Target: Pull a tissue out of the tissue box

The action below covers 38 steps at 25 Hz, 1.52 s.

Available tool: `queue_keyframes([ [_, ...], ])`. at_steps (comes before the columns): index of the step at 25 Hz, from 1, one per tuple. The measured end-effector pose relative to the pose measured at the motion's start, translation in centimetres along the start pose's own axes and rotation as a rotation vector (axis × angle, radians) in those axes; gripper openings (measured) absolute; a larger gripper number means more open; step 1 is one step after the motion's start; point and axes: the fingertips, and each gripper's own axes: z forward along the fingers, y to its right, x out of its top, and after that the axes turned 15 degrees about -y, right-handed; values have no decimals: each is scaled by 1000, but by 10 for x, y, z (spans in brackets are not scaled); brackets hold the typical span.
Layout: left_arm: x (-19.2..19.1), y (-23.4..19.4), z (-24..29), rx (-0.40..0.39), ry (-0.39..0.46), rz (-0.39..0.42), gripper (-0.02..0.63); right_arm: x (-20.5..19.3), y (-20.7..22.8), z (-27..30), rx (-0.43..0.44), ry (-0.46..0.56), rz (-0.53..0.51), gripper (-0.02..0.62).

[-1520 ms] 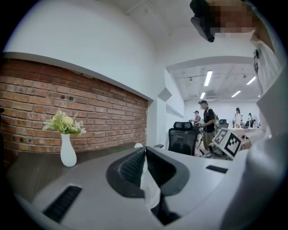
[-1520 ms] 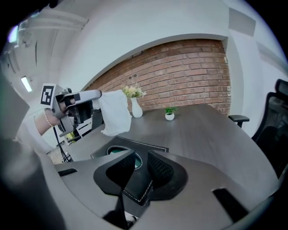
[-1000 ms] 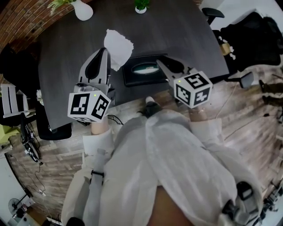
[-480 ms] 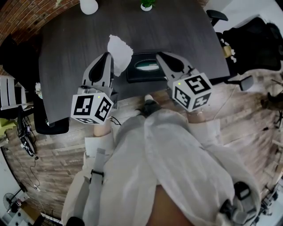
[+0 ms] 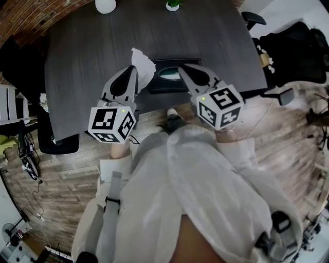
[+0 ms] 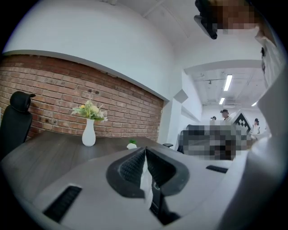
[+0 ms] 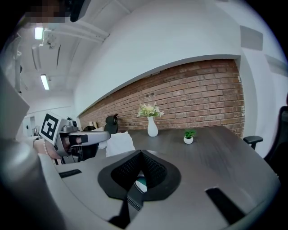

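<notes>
Lowered since earlier, crumpled white tissue stands pinched in left gripper.

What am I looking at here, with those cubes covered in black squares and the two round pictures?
There is no robot: a person holds a two-jaw gripper in each hand, and the patterned cubes are parts of those grippers. The wide picture comes from a camera on the person's head, looking down. The round ones come from cameras riding on each gripper, looking along its jaws. On the dark table stand a black tissue box, a white vase and a small potted plant. The left gripper is shut on a white tissue. The right gripper is shut by the box's opening, with nothing visibly pinched.
</notes>
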Motion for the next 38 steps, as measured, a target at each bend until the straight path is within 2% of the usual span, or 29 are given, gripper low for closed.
queue_keyframes([
  [20,-6,17,4,-74,-7,-20,9,-13,3,-5,-44,-38,-31,3],
  [38,-10,23,6,-103,-23,-25,9,-20,2,1,-33,-63,-49,3],
])
